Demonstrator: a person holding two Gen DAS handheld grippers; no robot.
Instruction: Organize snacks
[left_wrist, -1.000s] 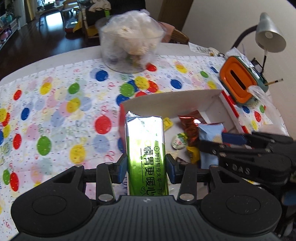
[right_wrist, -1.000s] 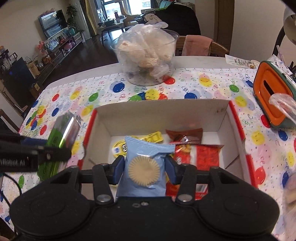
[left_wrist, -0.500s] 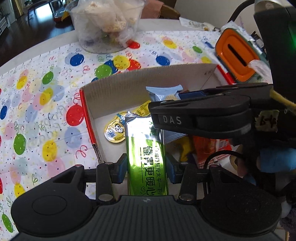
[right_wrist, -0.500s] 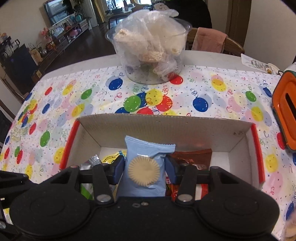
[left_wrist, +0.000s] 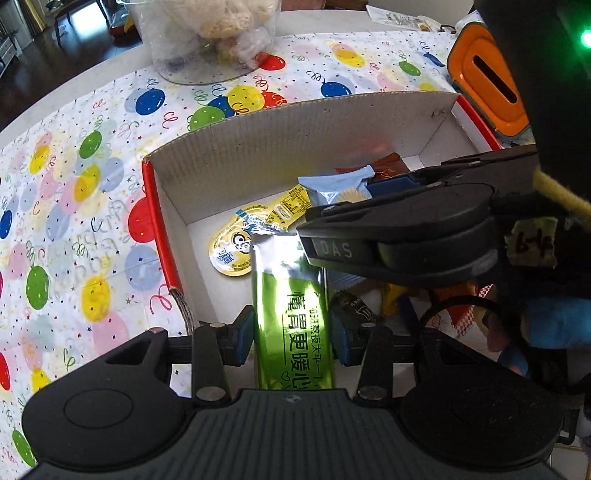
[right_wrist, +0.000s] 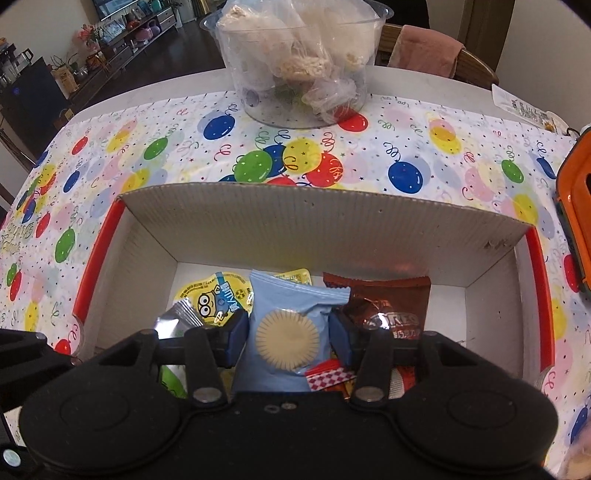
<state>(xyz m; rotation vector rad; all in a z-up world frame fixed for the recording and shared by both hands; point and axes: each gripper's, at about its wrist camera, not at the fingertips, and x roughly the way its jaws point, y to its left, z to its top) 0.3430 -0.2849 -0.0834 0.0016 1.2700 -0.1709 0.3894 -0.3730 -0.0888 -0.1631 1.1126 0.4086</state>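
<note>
The left gripper (left_wrist: 291, 338) is clenched on a green packet (left_wrist: 291, 325), whose long axis runs straight ahead along the fingers, its far end over the left part of the cardboard box (left_wrist: 295, 125) just above a yellow snack (left_wrist: 236, 251). The right gripper (right_wrist: 286, 338) grasps a blue cookie packet (right_wrist: 288, 332) (held upright) over the box's middle, beside a brown wrapper (right_wrist: 388, 314). The grippers are close together, so release likely needs care. The left view shows the right gripper crossing over the green packet; the right view shows only that packet's silver corner.
</note>
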